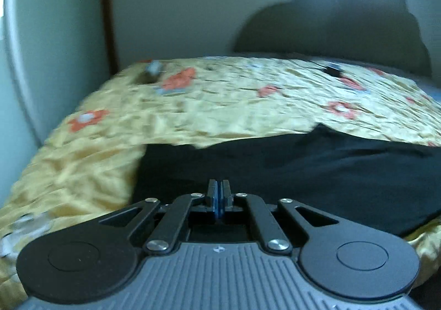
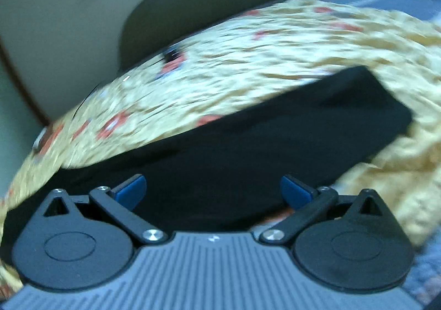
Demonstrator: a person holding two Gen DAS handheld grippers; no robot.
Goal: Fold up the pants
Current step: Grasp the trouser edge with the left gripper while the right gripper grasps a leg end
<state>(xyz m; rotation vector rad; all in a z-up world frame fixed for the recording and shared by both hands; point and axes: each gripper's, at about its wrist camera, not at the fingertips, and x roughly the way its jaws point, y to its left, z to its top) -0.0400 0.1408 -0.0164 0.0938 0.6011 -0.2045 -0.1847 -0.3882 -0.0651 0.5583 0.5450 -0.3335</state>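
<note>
Black pants (image 1: 303, 172) lie folded flat on a yellow flowered bedspread (image 1: 220, 106). In the left wrist view my left gripper (image 1: 219, 186) is shut, its blue pads pressed together with nothing visibly between them, just above the pants' near edge. In the right wrist view the pants (image 2: 248, 150) form a dark slab running to the upper right. My right gripper (image 2: 212, 191) is open wide over the pants' near edge, with the blue fingertips (image 2: 131, 191) far apart and empty. Both views are blurred.
The bedspread (image 2: 248, 62) is crumpled and covers the bed. A dark padded headboard (image 1: 344, 29) stands at the far end. A small dark object (image 1: 333, 70) and a grey one (image 1: 151, 70) lie far back on the bed. A wall (image 1: 55, 62) runs along the left.
</note>
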